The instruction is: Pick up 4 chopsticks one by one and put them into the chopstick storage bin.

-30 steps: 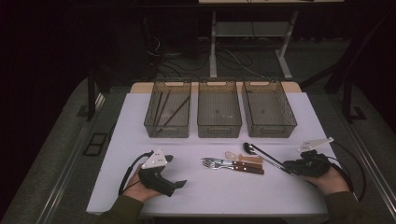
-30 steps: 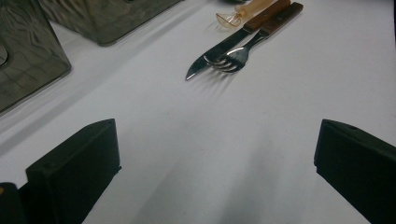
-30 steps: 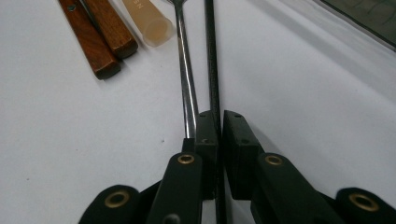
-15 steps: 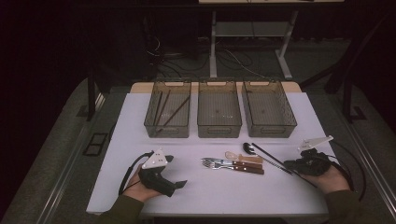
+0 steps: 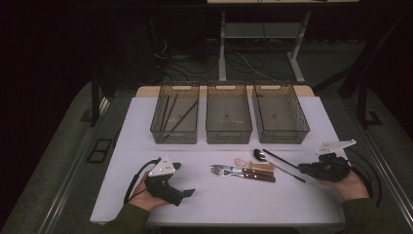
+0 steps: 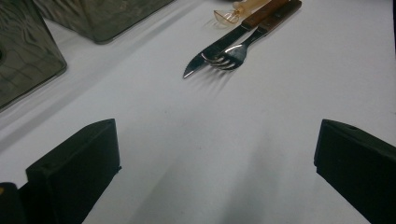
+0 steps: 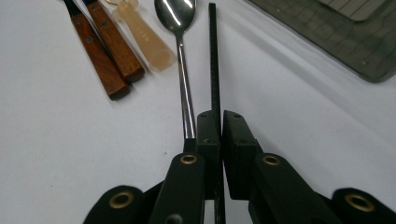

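My right gripper (image 5: 306, 170) (image 7: 220, 116) lies low at the table's right side, shut on the near end of a thin black chopstick (image 5: 285, 164) (image 7: 213, 56), which runs up and left along the white table (image 5: 229, 200). A metal spoon (image 5: 259, 156) (image 7: 176, 14) lies just beside the chopstick, its handle against the gripper's left jaw. My left gripper (image 5: 184, 179) (image 6: 217, 154) rests at the front left, open, nothing between its jaws. Ahead of it lie a fork (image 6: 229, 56), a knife (image 6: 210, 53) and an amber plastic spoon (image 5: 243, 163).
Three grey see-through bins stand in a row at the back: the left bin (image 5: 156, 127) holds dark chopsticks, while the middle bin (image 5: 229, 134) and right bin (image 5: 281, 135) look bare. The wooden handles (image 7: 100, 51) of the fork and knife point toward my right gripper.
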Demonstrator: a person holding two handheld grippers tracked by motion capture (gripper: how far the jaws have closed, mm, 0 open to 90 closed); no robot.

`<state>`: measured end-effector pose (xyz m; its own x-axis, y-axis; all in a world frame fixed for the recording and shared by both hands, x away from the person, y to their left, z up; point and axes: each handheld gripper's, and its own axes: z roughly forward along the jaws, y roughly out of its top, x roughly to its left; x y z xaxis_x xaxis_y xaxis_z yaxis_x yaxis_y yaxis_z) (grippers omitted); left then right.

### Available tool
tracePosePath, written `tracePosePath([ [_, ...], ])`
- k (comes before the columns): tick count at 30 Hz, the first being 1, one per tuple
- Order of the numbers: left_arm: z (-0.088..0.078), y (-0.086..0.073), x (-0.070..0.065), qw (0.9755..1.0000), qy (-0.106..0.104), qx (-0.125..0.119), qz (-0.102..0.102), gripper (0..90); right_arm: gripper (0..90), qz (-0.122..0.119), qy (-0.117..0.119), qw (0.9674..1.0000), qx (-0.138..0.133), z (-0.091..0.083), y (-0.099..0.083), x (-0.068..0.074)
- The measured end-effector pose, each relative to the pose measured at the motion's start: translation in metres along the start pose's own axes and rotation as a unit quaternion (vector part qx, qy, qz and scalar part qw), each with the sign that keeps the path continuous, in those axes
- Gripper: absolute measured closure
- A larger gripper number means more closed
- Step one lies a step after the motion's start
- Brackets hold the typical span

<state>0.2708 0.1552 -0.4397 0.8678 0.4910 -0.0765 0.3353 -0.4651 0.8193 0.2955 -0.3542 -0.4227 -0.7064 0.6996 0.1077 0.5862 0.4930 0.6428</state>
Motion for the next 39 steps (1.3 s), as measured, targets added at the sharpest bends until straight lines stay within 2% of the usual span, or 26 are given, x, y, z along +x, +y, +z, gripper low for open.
tracePosePath([
  [10,0.0,0.0,0.0,1.0,0.0,-0.002,-0.001,0.0,85.4,-0.012,0.002,0.9997,-0.023,-0.008,0.009,0.007],
  [17,0.0,0.0,0.0,1.0,-0.001,-0.003,-0.001,0.0,85.4,-0.02,0.015,0.9989,-0.04,-0.01,0.016,0.014],
  [18,0.001,0.0,-0.001,0.9999,0.0,-0.009,-0.007,0.0,85.4,-0.02,0.016,0.9988,-0.043,-0.01,0.018,0.016],
  [20,0.001,0.0,-0.001,0.9999,0.0,-0.009,-0.006,0.0,85.4,-0.021,0.02,0.9984,-0.049,-0.011,0.02,0.018],
  [26,0.0,0.0,0.0,0.9999,-0.002,-0.009,-0.01,0.0,85.4,-0.027,0.036,0.9963,-0.073,-0.011,0.033,0.025],
  [36,0.001,-0.001,0.0,0.9999,0.0,-0.007,-0.009,0.0,85.4,-0.039,0.049,0.9943,-0.086,-0.003,0.055,0.034],
  [39,0.001,-0.001,0.0,0.9999,-0.002,-0.007,-0.008,0.0,85.4,-0.04,0.059,0.9929,-0.095,0.0,0.062,0.037],
])
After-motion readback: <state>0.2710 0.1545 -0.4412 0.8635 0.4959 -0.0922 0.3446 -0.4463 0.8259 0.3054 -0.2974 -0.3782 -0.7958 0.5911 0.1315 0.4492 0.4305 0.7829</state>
